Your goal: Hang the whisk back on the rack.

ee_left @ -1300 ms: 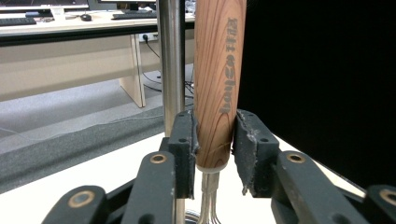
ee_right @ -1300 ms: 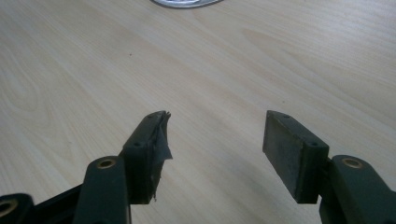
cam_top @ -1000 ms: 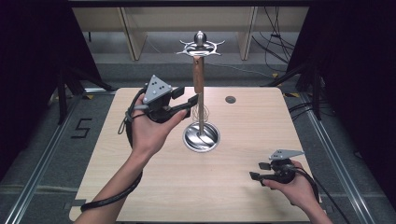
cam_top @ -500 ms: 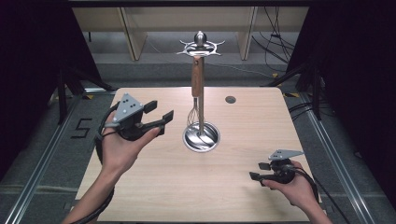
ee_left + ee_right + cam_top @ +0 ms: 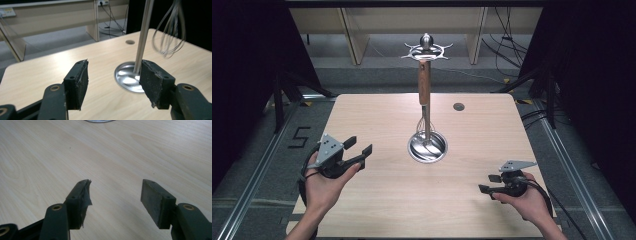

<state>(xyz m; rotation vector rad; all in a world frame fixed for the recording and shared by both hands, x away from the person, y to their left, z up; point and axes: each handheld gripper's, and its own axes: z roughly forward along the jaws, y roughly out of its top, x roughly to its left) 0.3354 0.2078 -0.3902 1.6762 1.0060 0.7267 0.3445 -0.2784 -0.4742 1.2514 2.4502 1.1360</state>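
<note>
A pale wooden worktop (image 5: 377,200) carries a metal utensil stand (image 5: 427,90) near its middle: a round shiny base (image 5: 427,146), an upright pole and a crown of hooks (image 5: 427,49) at the top. From that crown hangs a whisk (image 5: 425,100) with a wooden handle, its wire loops reaching down to just above the base; whether they touch the base is hard to tell from the high view. In the left gripper view the pole rises from the base and the wire loops (image 5: 170,37) hang beside it, somewhat blurred. The left tongs (image 5: 356,148) are held in a hand (image 5: 324,182) above the worktop's near left part, released, jaws wide apart and pointing toward the stand, with nothing between them. The right tongs (image 5: 490,183) sit low at the near right in the other hand (image 5: 527,200), also released and empty, pointing left across bare wood. A small dark round hole (image 5: 458,106) lies in the worktop's far side.
</note>
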